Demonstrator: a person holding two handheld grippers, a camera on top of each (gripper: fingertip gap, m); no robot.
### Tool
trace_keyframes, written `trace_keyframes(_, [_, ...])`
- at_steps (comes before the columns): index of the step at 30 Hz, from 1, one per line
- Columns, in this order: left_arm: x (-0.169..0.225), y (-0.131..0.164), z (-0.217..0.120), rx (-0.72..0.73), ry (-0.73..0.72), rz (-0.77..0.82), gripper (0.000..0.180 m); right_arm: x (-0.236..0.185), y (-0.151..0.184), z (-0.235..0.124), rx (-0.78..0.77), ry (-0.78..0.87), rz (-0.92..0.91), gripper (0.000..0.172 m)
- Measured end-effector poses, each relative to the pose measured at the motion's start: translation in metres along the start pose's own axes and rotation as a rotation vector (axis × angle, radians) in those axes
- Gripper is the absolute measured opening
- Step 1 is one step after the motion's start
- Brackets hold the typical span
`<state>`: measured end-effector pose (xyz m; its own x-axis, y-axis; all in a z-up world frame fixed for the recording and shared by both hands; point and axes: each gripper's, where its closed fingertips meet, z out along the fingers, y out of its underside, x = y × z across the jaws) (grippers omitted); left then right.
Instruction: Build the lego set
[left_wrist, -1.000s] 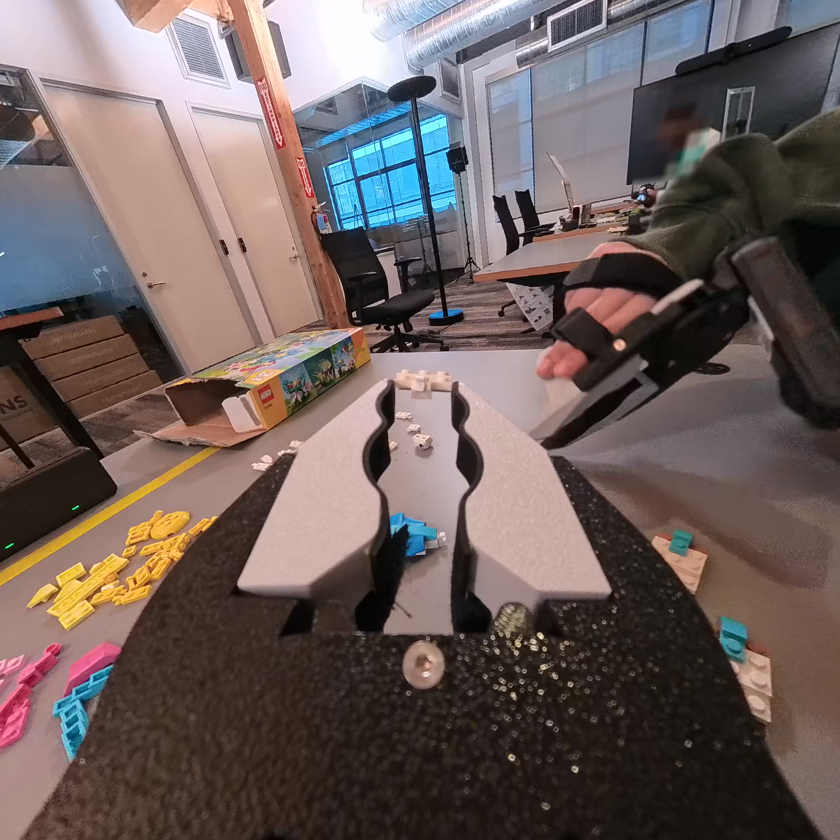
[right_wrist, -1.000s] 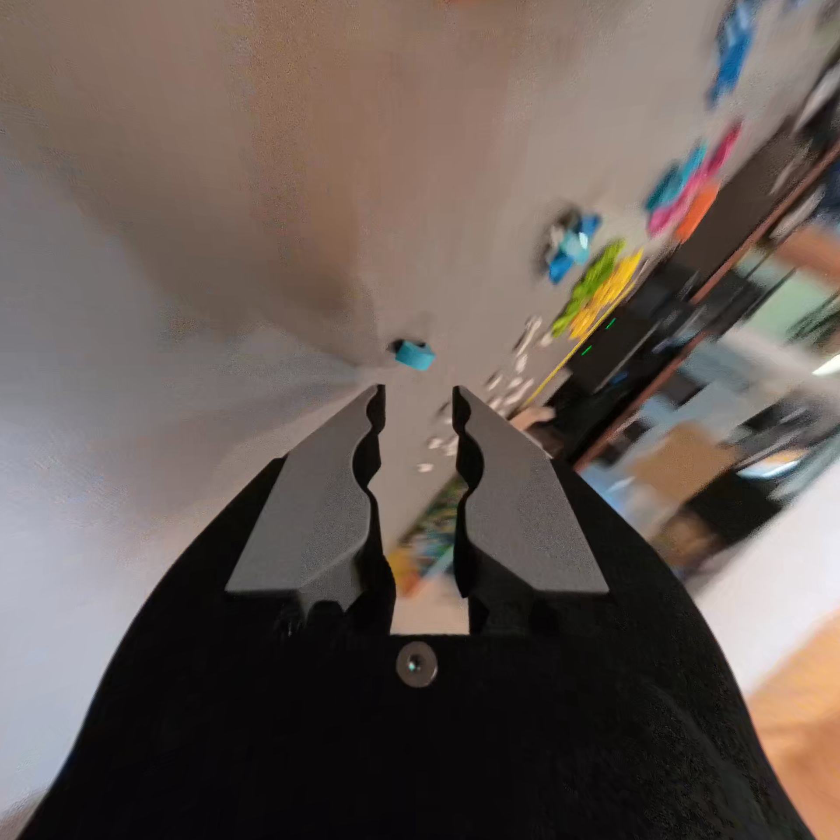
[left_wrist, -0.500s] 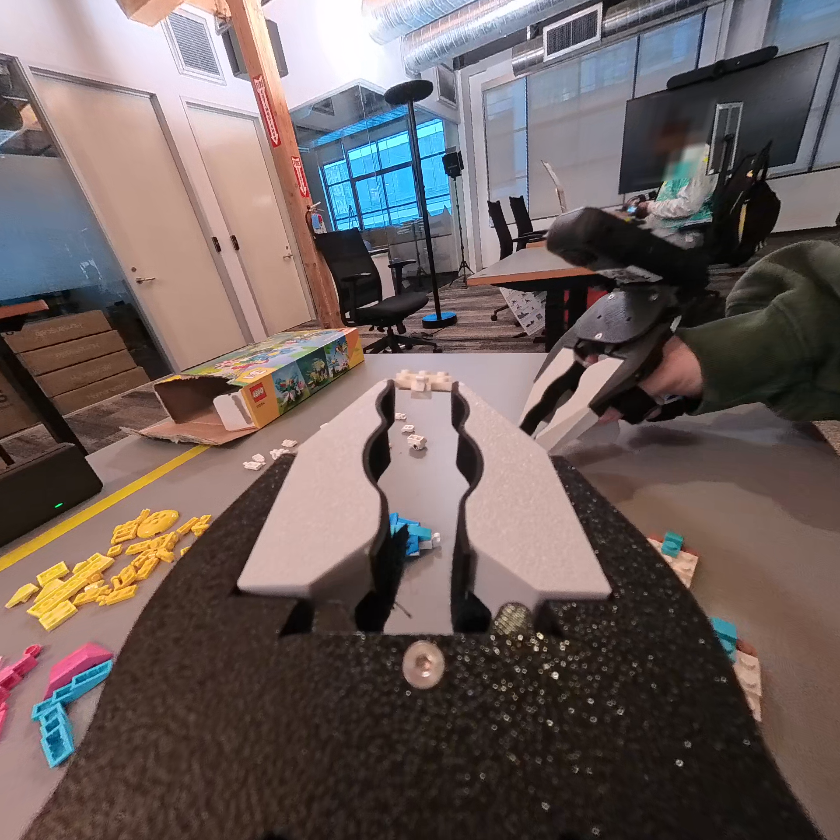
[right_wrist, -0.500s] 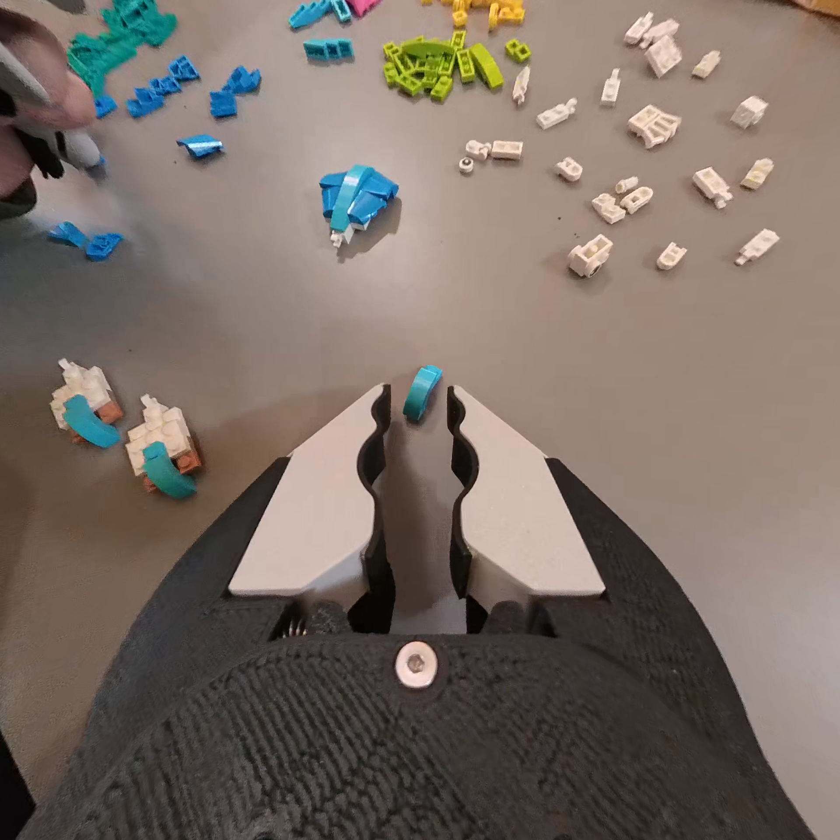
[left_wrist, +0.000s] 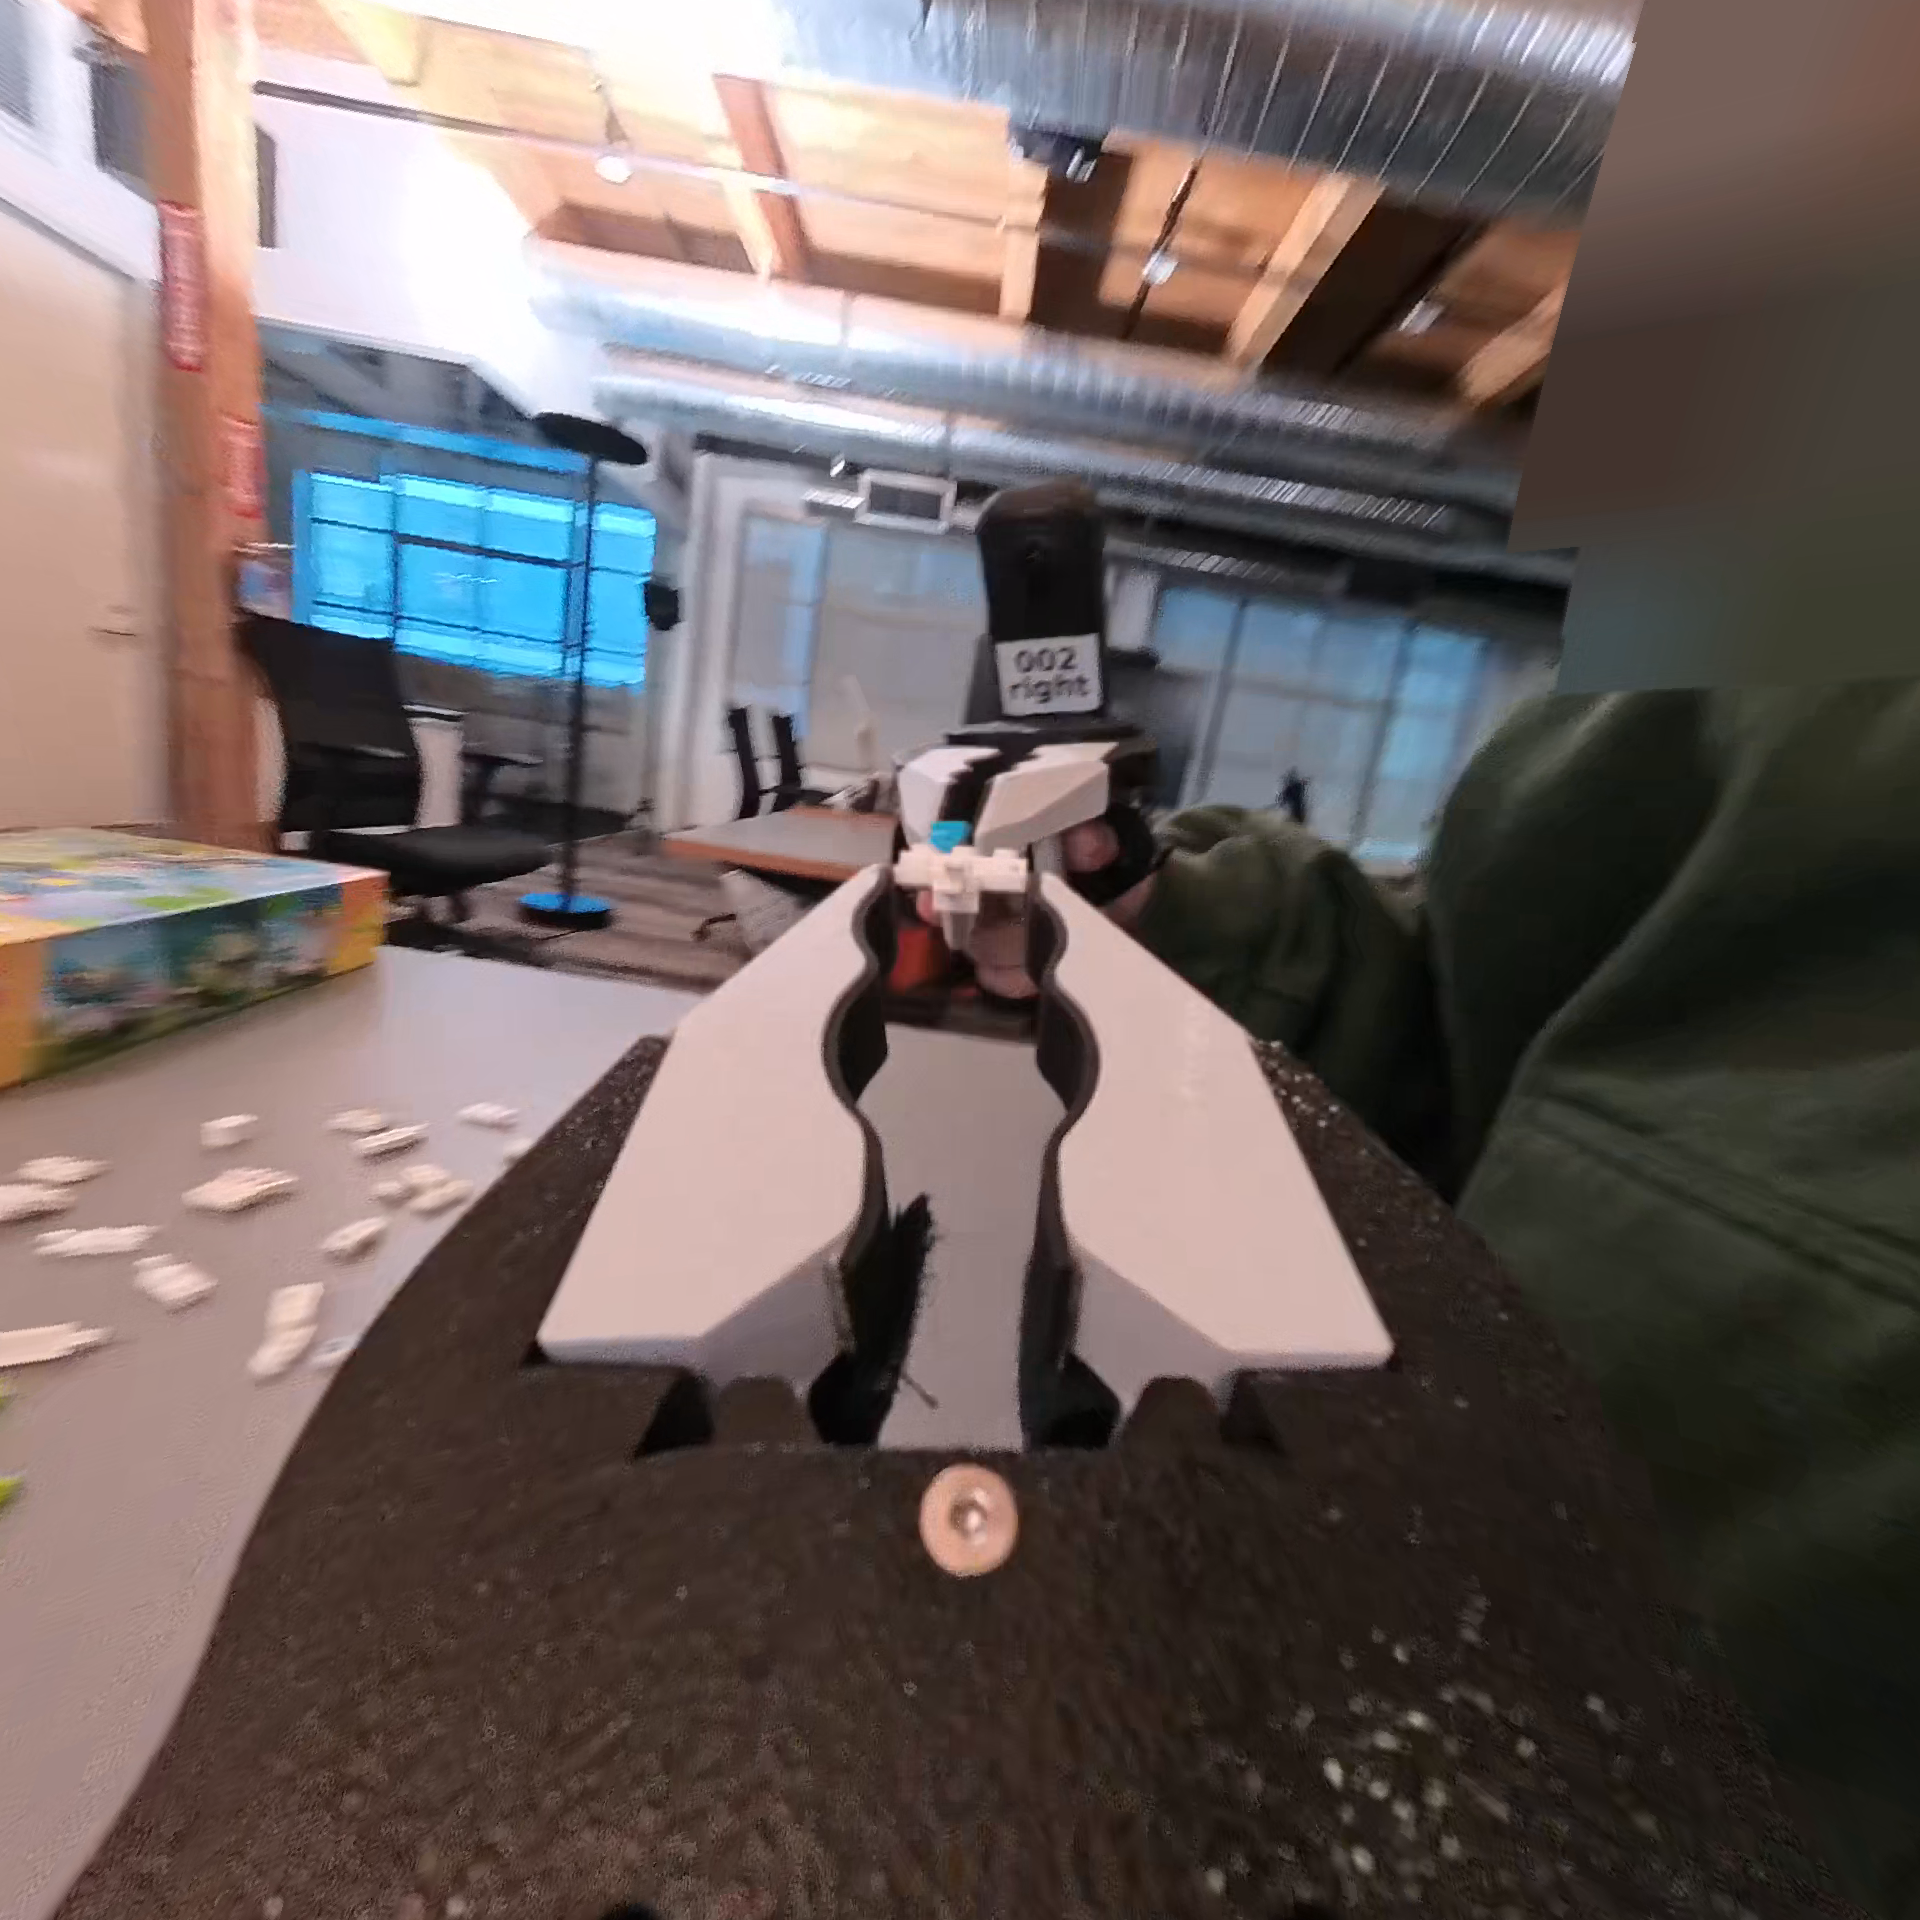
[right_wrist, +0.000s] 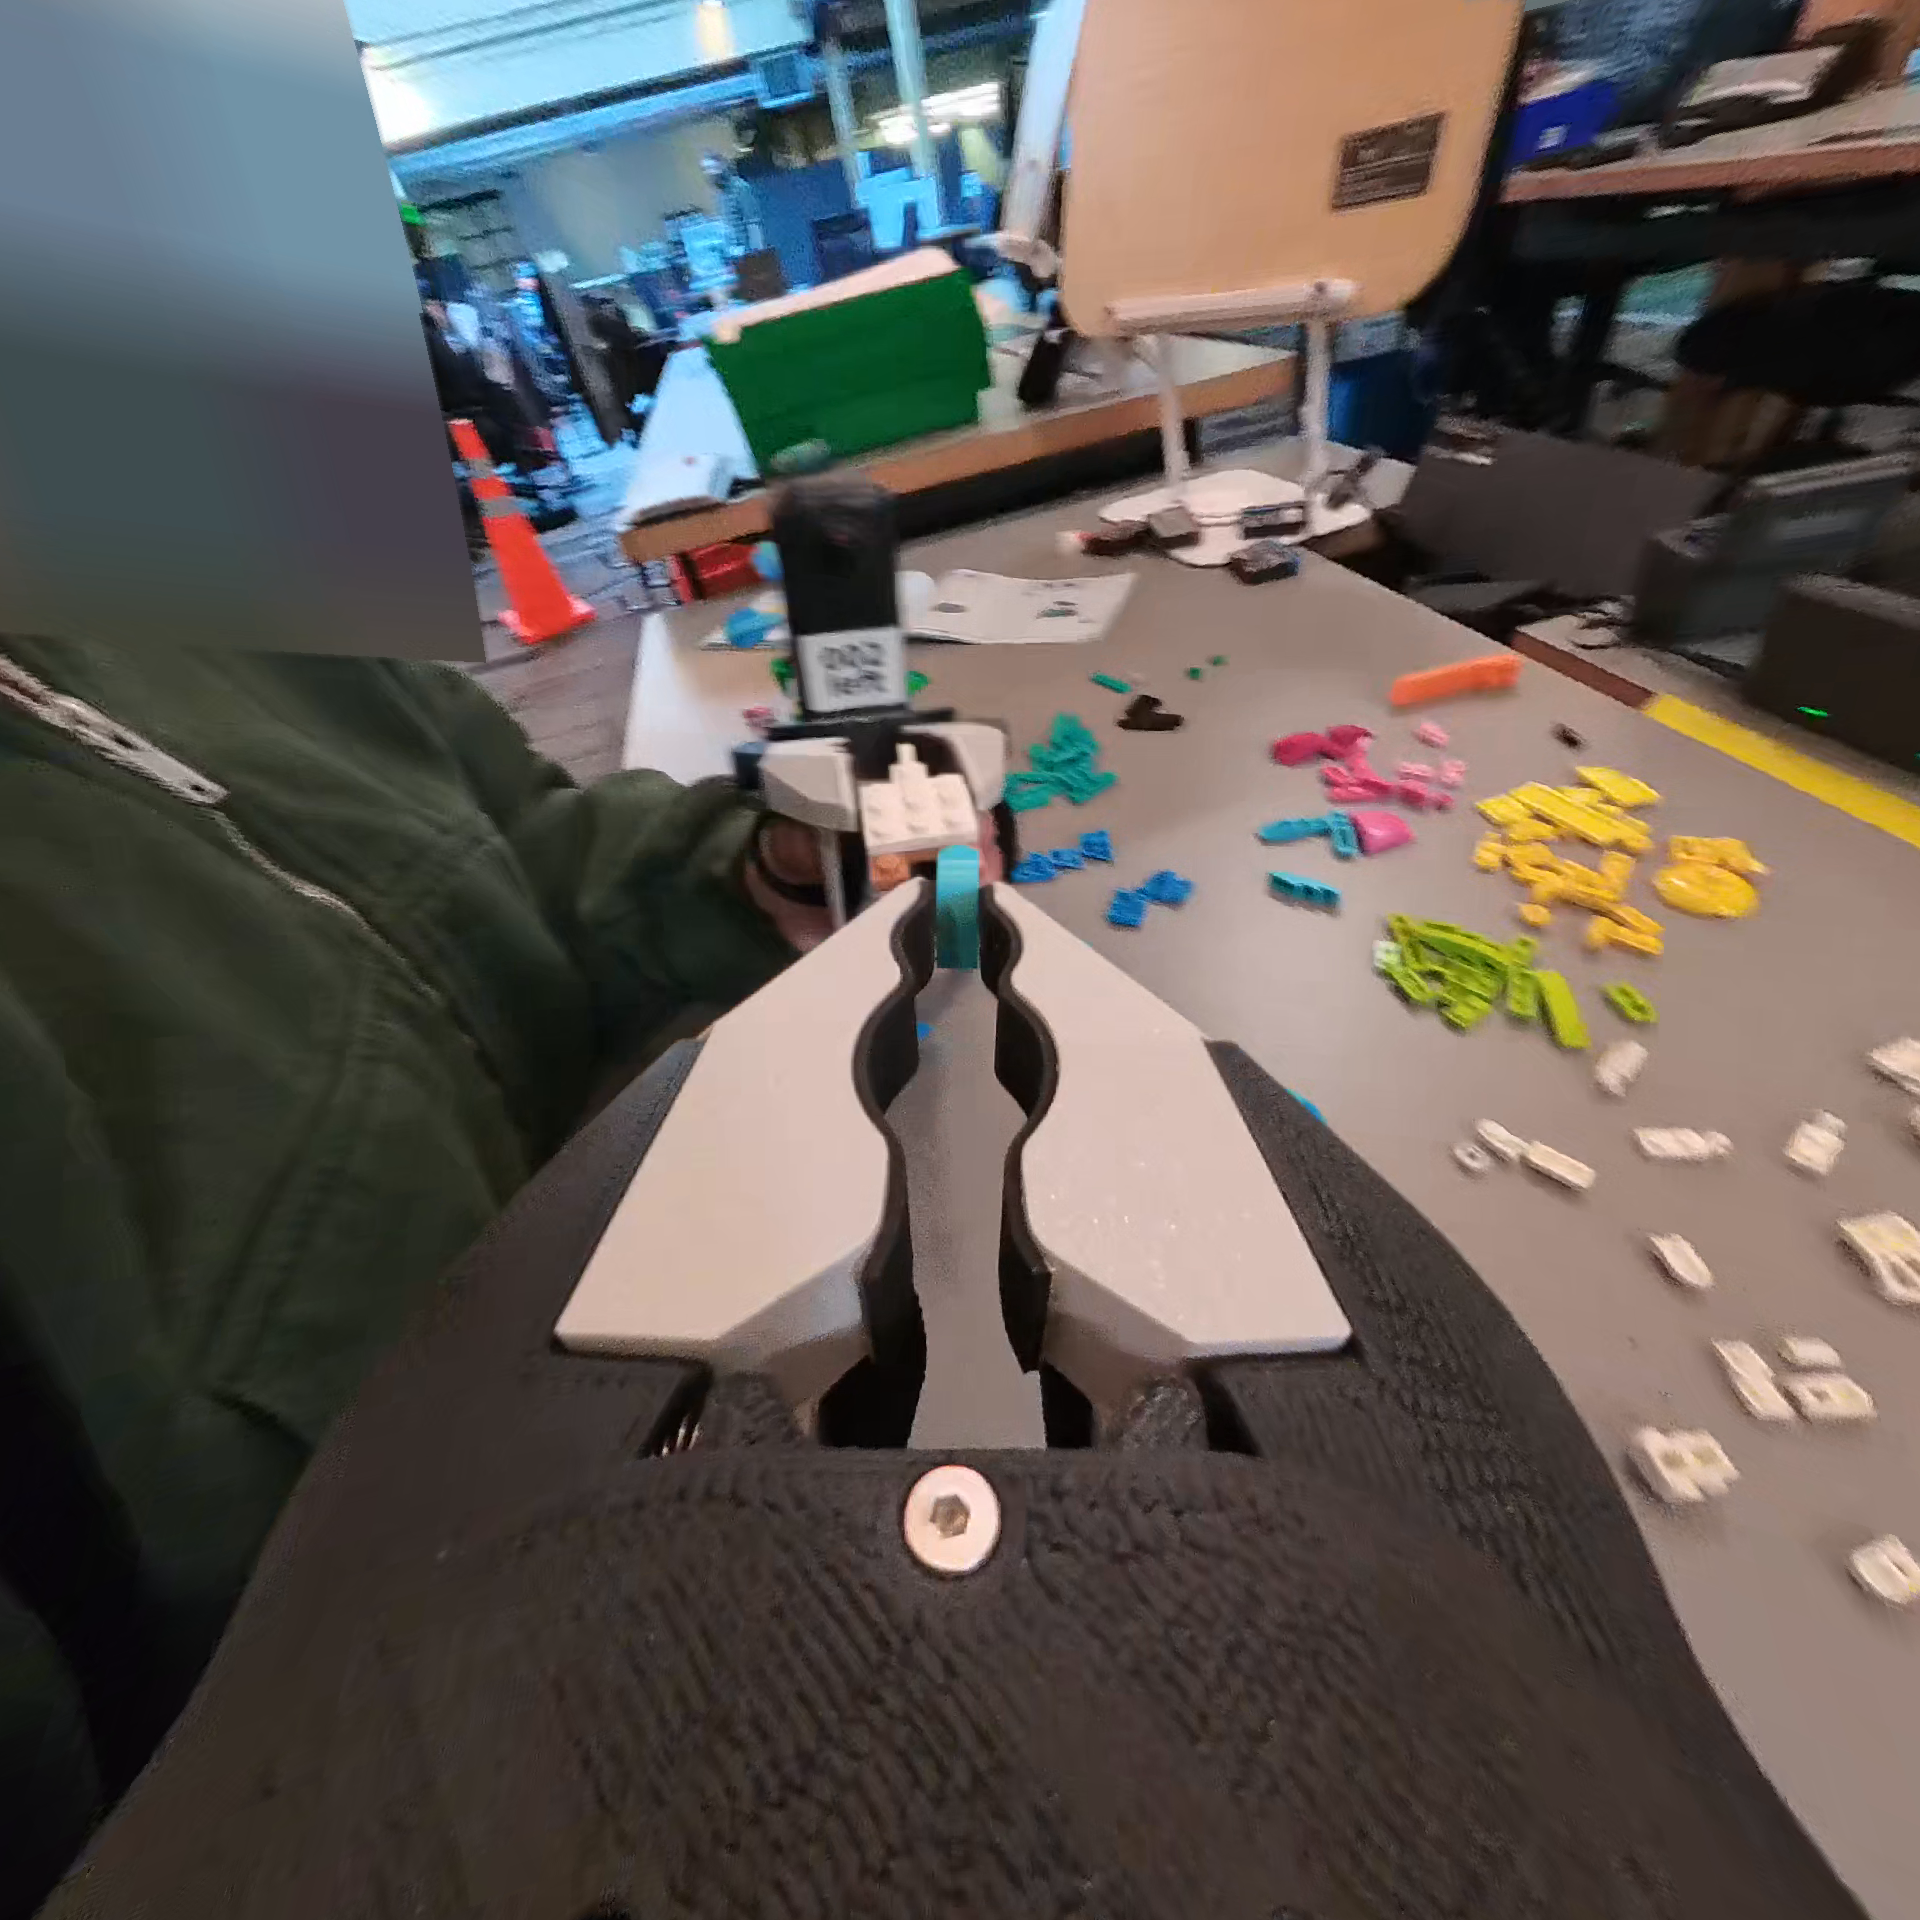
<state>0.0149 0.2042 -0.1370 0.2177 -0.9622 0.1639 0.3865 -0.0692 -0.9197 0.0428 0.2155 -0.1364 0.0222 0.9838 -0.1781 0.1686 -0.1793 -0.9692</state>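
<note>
My left gripper (left_wrist: 958, 883) is shut on a small white brick assembly (left_wrist: 956, 868) and holds it up in the air. The assembly also shows in the right wrist view (right_wrist: 914, 810), with an orange-brown part underneath, between the left gripper's fingers (right_wrist: 805, 795). My right gripper (right_wrist: 956, 904) is shut on a teal curved piece (right_wrist: 956, 920), which stands upright between the fingertips. In the left wrist view the right gripper (left_wrist: 971, 821) faces mine, and its teal piece (left_wrist: 950, 832) sits just above and behind the white assembly. The two grippers point at each other, tips close together.
A grey table (right_wrist: 1299, 935) carries sorted piles: yellow (right_wrist: 1590, 852), lime green (right_wrist: 1486, 971), pink (right_wrist: 1361, 779), blue (right_wrist: 1143, 894), teal (right_wrist: 1060, 774) and white pieces (right_wrist: 1766, 1299). A colourful box (left_wrist: 177, 935) lies at the left. A person's green sleeve (left_wrist: 1558, 987) is beside the grippers. Left and right tips are no more than a few centimetres apart.
My right gripper shut on the teal curved piece that lay on the table and lifted it. Both grippers rose and now face each other. The left kept hold of the white assembly.
</note>
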Motion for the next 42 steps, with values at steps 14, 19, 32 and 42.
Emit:
trace_keyframes(14, [0.007,-0.007,-0.001,0.058,0.088,-0.117,0.022,-0.017,-0.013,0.022,-0.113,-0.042,0.05,0.007])
trace_keyframes(19, [0.009,-0.005,0.0,0.053,0.092,-0.107,0.022,-0.02,-0.015,0.025,-0.109,-0.053,0.055,0.007])
trace_keyframes(32, [0.01,-0.005,0.0,0.057,0.101,-0.115,0.022,-0.022,-0.013,0.028,-0.145,-0.058,0.033,0.008])
trace_keyframes(42, [0.01,-0.006,0.0,0.06,0.101,-0.12,0.021,-0.021,-0.015,0.027,-0.146,-0.047,0.022,0.015])
